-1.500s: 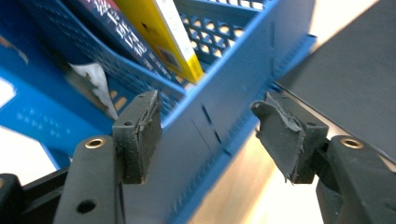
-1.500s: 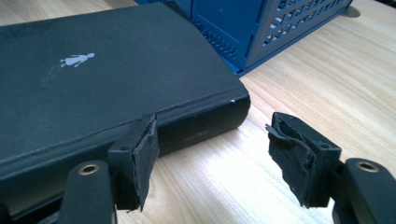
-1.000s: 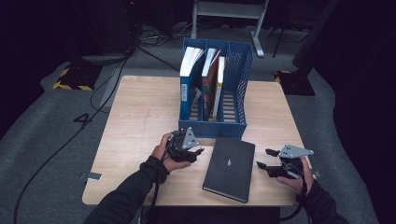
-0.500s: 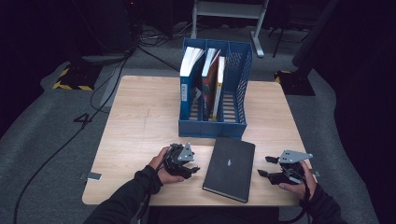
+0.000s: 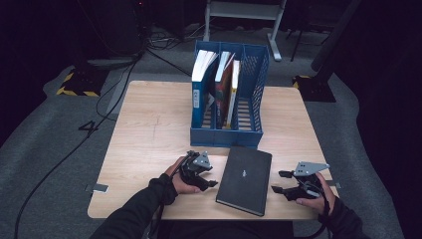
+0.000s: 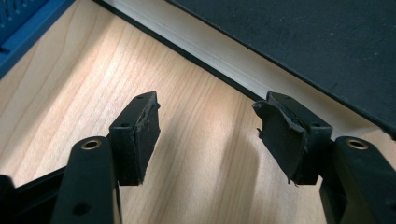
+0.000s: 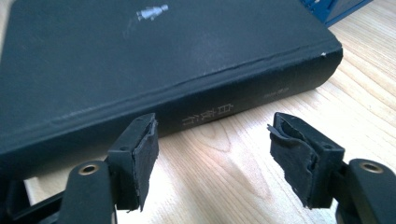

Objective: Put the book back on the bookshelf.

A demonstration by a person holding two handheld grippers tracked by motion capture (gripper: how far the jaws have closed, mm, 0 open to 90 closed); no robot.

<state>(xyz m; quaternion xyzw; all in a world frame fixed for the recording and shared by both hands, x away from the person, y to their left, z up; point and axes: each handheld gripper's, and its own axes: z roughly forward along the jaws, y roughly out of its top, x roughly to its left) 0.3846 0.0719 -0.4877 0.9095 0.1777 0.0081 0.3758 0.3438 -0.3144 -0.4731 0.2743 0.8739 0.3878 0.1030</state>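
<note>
moved: left gripper [image 5: 208, 176] had dropped toward the pale wooden table [image 5: 149, 129].
left gripper: jaws apart, empty, beside the flat black hardcover book [image 5: 245, 179].
right gripper [image 5: 279, 181]: jaws apart, empty, facing the book's spine.

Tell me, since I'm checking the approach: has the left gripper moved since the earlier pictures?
Yes. In the high view the left gripper has come toward the table's near edge, away from the blue file rack, staying left of the black book.
</note>
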